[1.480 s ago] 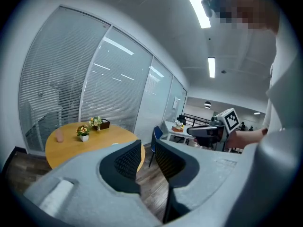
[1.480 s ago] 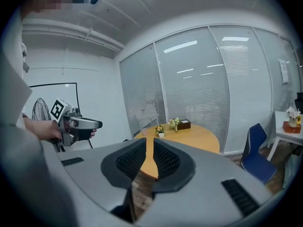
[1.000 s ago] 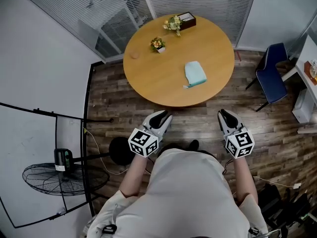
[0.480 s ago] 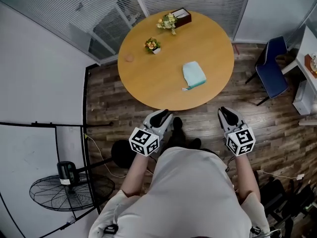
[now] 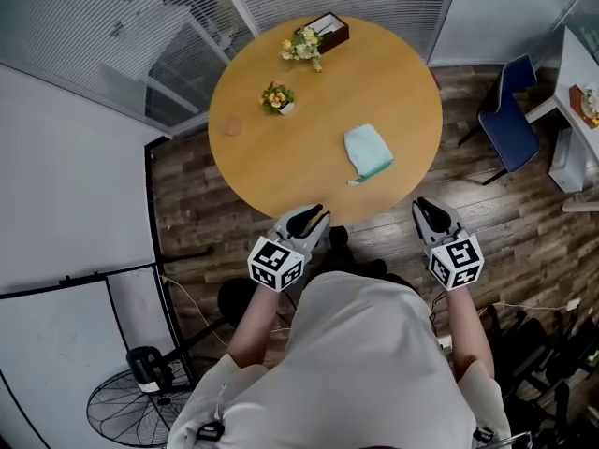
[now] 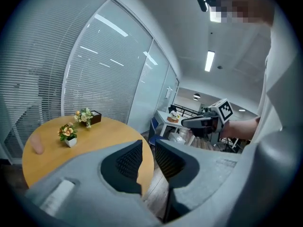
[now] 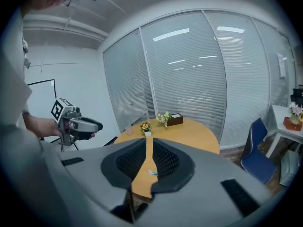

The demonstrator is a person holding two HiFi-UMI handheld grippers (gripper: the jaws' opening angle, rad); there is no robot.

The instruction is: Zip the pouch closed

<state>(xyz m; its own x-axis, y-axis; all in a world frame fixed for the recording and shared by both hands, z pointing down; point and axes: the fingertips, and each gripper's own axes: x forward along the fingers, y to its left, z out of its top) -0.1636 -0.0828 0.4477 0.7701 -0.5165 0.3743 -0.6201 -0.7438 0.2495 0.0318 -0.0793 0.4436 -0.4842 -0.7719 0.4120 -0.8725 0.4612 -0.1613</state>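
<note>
Closer to the table point(image 5: 281, 171) than a second ago, with the left gripper point(image 5: 314, 215) and right gripper point(image 5: 426, 209) now just at its near edge instead of well short of it.

Head view: pouch point(image 5: 368, 152) lying flat on the table, right of the middle, well apart from both grippers. Zip state impossible to read from up here. Small flower pot point(image 5: 276, 98) toward the table's far left, box with flowers point(image 5: 314, 37) at its far edge, blue chair point(image 5: 505, 124) off the table's right side.

Left gripper view: jaws a little apart, nothing between them, just table edge and floor through the gap. No pouch in sight here at all. Does give a side look at the right gripper held out near the table, missing from the top-down shot.

Right gripper view: jaws a narrow slit apart too, empty. Only gripper view with the pouch in it, tiny, seen through the gap out on the table.

Risks, just guessing: pinching cloth instead of the small zip pull. Dragging the whole pouch across the table if not pinned by the other gripper first. Jamming the zip by pulling at an angle.
</note>
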